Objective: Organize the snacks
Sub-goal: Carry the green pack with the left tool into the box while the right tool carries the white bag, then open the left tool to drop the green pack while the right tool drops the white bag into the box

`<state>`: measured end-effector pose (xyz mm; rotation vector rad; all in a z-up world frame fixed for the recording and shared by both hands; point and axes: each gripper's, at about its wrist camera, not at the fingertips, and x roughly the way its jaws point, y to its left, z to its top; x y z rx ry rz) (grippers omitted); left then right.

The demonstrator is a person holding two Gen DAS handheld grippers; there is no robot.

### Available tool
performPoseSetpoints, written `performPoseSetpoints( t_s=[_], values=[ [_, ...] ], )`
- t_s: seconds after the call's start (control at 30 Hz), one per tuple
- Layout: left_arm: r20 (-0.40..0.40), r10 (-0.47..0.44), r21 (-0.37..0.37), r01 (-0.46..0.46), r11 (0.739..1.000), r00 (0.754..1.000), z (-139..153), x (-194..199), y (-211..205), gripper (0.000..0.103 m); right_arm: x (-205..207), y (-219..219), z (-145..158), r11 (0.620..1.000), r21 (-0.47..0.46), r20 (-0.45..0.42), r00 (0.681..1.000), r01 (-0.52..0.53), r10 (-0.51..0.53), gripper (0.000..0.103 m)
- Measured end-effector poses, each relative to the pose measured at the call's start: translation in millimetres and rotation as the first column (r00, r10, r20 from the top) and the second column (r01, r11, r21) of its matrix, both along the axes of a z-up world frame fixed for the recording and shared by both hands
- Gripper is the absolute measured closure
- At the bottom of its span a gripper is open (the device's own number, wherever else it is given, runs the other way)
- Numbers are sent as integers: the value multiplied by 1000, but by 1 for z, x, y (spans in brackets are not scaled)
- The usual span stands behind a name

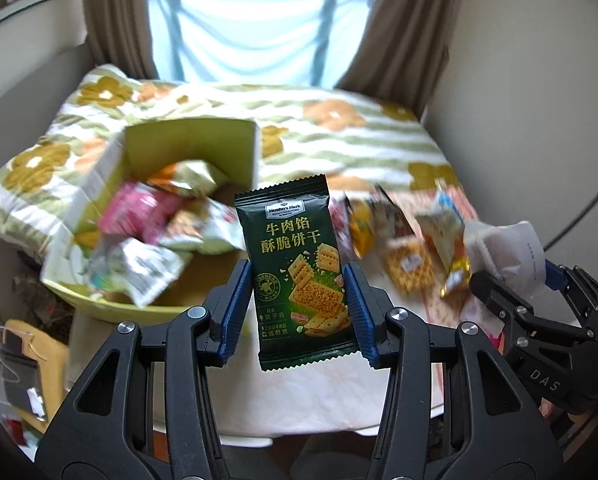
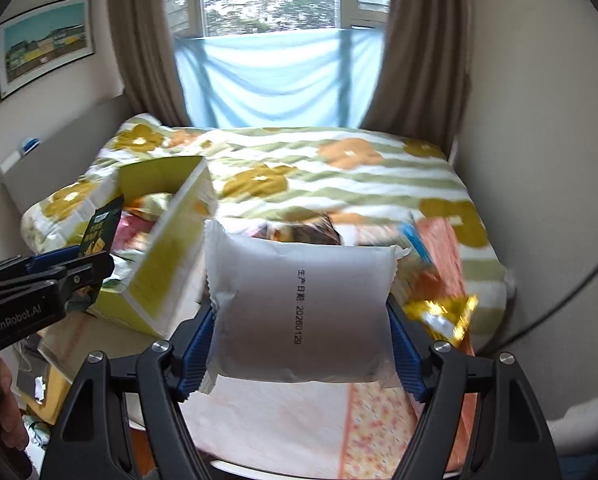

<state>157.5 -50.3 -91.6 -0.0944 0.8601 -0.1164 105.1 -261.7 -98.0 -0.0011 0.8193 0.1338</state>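
Note:
My left gripper [image 1: 299, 304] is shut on a dark green cracker packet [image 1: 295, 264] and holds it upright above the table, right of the yellow-green cardboard box [image 1: 187, 148] that holds several snack packets [image 1: 155, 232]. My right gripper [image 2: 303, 344] is shut on a white pillow-shaped packet [image 2: 299, 312] with a printed date. The right gripper also shows at the right edge of the left wrist view [image 1: 539, 280], gripping that white packet [image 1: 511, 248]. The left gripper [image 2: 55, 268] with the green packet [image 2: 99, 232] shows at the left in the right wrist view, in front of the box [image 2: 167, 256].
Loose snacks [image 1: 411, 260] lie on the table [image 1: 319, 400] right of the box, among them a gold wrapper [image 2: 447, 316]. A flowered blanket [image 2: 319, 176] covers the bed behind. Curtains and a window stand at the back; clutter [image 1: 23, 360] lies on the floor at left.

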Motion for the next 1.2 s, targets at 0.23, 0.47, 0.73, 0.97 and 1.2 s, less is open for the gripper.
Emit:
performPoseSetpoints(
  t_s=[0.23,0.47,0.73,0.97,1.2],
  values=[
    [-2,58,5,-58,998,998,18,19,79,60,27,75,28,994,18,29,994,-110,109,31],
    [-78,122,2,-123,992,989,-5,58,175,60,64,149,23,986,68,-2,988,-154,154,31],
    [-195,32,1,-32,999,980,-52,104,216,60,98,203,-6,992,55,-83,990,-110,115,31],
    [-288,-59,-7,59,998,956,-87,117,215,55,109,214,-28,998,37,-173,983,-48,54,31],
    [-244,-50,17,56,998,968,-82,106,218,4,116,221,-44,997,39,-236,969,-61,68,31]
  ],
)
